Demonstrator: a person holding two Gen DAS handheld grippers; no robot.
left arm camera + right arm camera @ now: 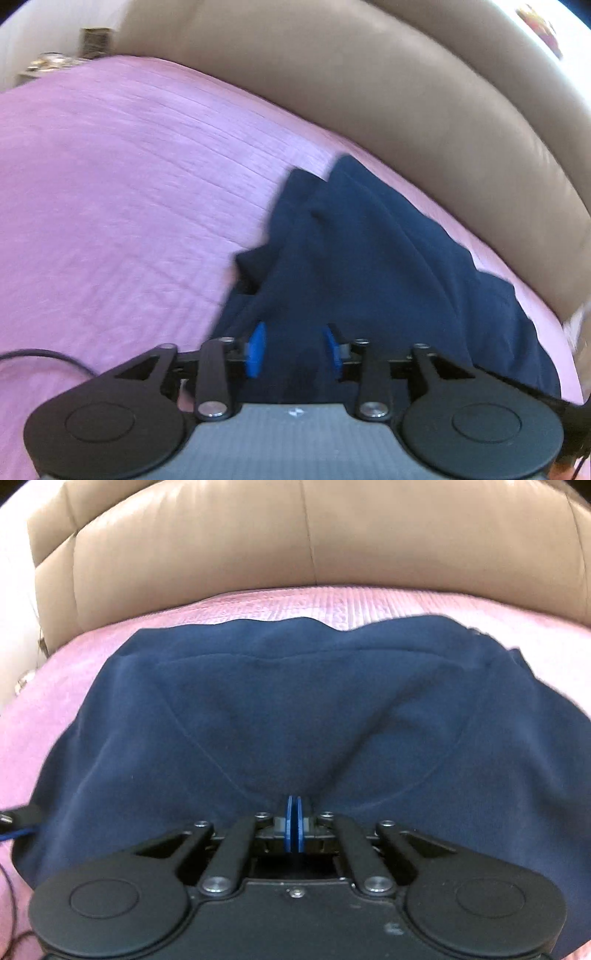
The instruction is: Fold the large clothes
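Wide bare pink bedspread (110, 184) at left, open room there. Navy garment (369, 251) lying on bed near beige headboard (369, 81), long axis running away toward headboard in left view, far edge just short of it. Left hand-held gripper (295, 350) released, pads apart over cloth. Right hand-held gripper (294, 827) clenched, pads together at garment's near fold; pinching cloth or not, cannot tell.

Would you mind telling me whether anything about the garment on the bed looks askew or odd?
The navy garment lies bunched and creased on the pink bedspread, its edges uneven in the left wrist view, so it is not flat. Nothing looks damaged or spilled.
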